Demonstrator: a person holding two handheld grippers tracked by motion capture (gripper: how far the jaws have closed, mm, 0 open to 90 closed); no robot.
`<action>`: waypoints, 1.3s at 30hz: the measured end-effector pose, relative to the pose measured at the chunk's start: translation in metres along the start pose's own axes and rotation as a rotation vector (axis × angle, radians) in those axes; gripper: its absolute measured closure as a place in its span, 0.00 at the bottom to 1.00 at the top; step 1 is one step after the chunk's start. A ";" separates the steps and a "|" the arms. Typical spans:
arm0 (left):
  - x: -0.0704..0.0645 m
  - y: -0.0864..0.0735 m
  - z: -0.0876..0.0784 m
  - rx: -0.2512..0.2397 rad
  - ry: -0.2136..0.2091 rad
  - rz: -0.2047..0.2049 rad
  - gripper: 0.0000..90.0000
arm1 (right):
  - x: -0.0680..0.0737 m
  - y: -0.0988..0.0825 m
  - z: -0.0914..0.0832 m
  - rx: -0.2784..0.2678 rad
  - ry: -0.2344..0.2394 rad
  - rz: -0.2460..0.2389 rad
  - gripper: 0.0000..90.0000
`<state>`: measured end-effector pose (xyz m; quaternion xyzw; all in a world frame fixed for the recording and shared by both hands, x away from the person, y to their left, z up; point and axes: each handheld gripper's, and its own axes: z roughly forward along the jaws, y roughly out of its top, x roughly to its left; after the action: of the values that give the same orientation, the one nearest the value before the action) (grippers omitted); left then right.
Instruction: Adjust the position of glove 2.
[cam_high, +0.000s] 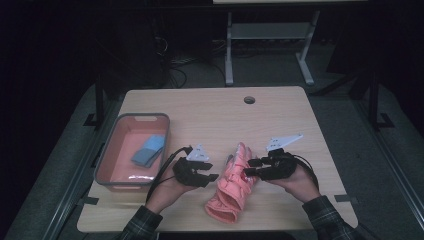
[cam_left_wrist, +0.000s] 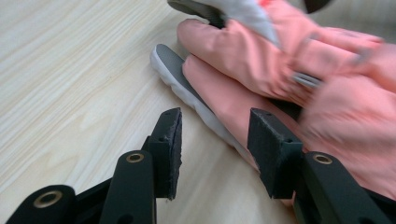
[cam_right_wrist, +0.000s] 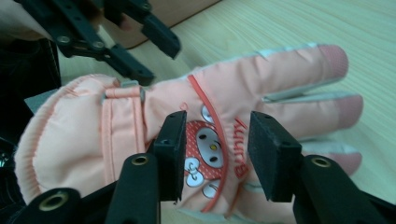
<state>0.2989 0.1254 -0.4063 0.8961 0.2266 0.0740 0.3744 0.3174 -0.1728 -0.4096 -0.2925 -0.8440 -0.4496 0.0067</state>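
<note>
Table (cam_high: 210, 107): pale wood grain, rounded corners, a small round grommet hole (cam_high: 249, 100) near the far edge.

Bin (cam_high: 107, 159): grey-rimmed, pinkish-orange inside, on the table's left part. Blue folded cloth (cam_high: 149, 149) lies in it toward the far right corner.

Glove (cam_high: 234, 186): salmon-pink, padded, lying flat on the table near the front edge, between the two hands. Cuff toward the person, fingers pointing away and slightly right. In the right gripper view the back of the glove (cam_right_wrist: 233, 102) faces up; a red cartoon patch with the word "Bunny" sits on it, and a strap with a small buckle crosses near the wrist. Fingertips carry a darker pink patch. In the left gripper view the glove (cam_left_wrist: 261, 79) shows a grey-and-white edge along one finger.

Left tongs (cam_high: 214, 177): just beside the glove's left edge, low over the table. Jaws partly apart, about half spread; bare table wood between them, the glove's edge (cam_left_wrist: 219, 121) at the right jaw, contact unclear.

Right tongs (cam_high: 249, 167): over the glove's right side at the hand part. Jaws stand half apart above the cartoon patch, pads not pressing on the fabric.
</note>
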 end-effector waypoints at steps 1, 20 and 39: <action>-0.003 -0.004 -0.007 -0.008 -0.005 0.006 0.60 | 0.000 0.000 0.001 0.003 -0.005 0.001 0.62; -0.026 0.005 0.000 -0.031 -0.108 0.105 0.85 | -0.013 -0.010 0.025 0.133 -0.010 0.020 0.97; -0.043 -0.016 -0.037 -0.084 -0.160 0.073 0.96 | 0.019 0.004 0.001 0.088 0.034 -0.053 0.99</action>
<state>0.2440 0.1390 -0.3897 0.8903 0.1598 0.0250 0.4256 0.3036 -0.1616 -0.4019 -0.2617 -0.8702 -0.4169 0.0220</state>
